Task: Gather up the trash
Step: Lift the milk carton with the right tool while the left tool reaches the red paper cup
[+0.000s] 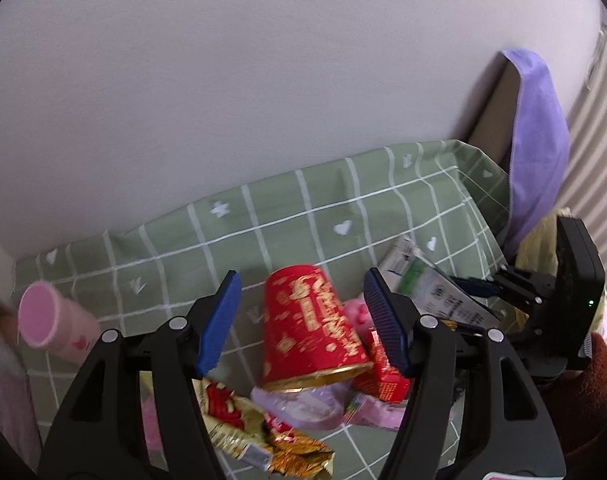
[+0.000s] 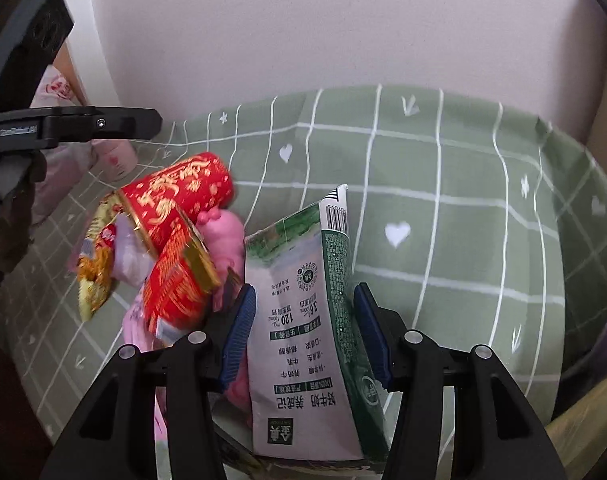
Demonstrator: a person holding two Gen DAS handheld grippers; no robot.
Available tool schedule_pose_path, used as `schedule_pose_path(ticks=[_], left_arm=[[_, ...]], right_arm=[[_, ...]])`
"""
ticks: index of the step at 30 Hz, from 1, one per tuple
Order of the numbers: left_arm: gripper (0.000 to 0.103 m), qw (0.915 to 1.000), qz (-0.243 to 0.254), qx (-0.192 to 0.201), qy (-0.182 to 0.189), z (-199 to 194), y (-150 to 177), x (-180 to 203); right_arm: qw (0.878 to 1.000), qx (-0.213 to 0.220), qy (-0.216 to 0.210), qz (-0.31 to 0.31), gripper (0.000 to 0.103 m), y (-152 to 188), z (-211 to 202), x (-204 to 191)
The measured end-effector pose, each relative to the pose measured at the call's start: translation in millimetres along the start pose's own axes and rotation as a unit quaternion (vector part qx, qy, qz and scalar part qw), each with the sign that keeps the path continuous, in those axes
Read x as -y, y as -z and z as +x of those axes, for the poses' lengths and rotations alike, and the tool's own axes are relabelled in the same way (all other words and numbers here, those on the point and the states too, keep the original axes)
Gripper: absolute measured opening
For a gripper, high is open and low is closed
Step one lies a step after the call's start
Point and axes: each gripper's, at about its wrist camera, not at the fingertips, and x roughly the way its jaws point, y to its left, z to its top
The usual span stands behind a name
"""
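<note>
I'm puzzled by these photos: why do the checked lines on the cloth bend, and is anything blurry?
Left wrist view: fisheye lens bows the green cloth; the red cup looks smeared. Right wrist view: same curving, dark corners, yet the milk carton print stays readable.

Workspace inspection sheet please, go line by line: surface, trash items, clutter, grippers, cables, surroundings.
Surface: green checked cloth, wrinkled.
Job's things: red paper cup tipped on a heap with a gold snack wrapper and red carton; milk carton beside the heap.
Clutter: pink tube lying apart at the cloth's left edge.
Grippers: left gripper open around the cup; right gripper straddles the milk carton, contact unclear.
Cables: nothing seen.
Surroundings: plain wall; purple cloth draped over a board.
</note>
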Motion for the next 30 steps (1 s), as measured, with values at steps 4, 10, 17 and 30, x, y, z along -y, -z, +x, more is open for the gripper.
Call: schedule_pose_path(ticks=[4, 10, 17, 30], left_arm=[[0.060, 0.9997, -0.021, -0.008, -0.008, -4, 7, -7], [0.060, 0.9995, -0.022, -0.015, -0.017, -9, 17, -6], [0.060, 0.9993, -0.032, -0.013, -0.017, -17, 33, -8], [0.060, 0.9938, -0.102, 0.006, -0.043, -50, 74, -40]], right_arm=[[0.999, -0.006, -0.008, 0.052, 0.033, 21, -20, 25], [0.996, -0.005, -0.009, 0.084, 0.032, 45, -35, 27], [0.996, -0.001, -0.024, 0.091, 0.032, 67, -48, 12], [0.993, 0.009, -0.024, 0.118, 0.050, 33, -44, 9]])
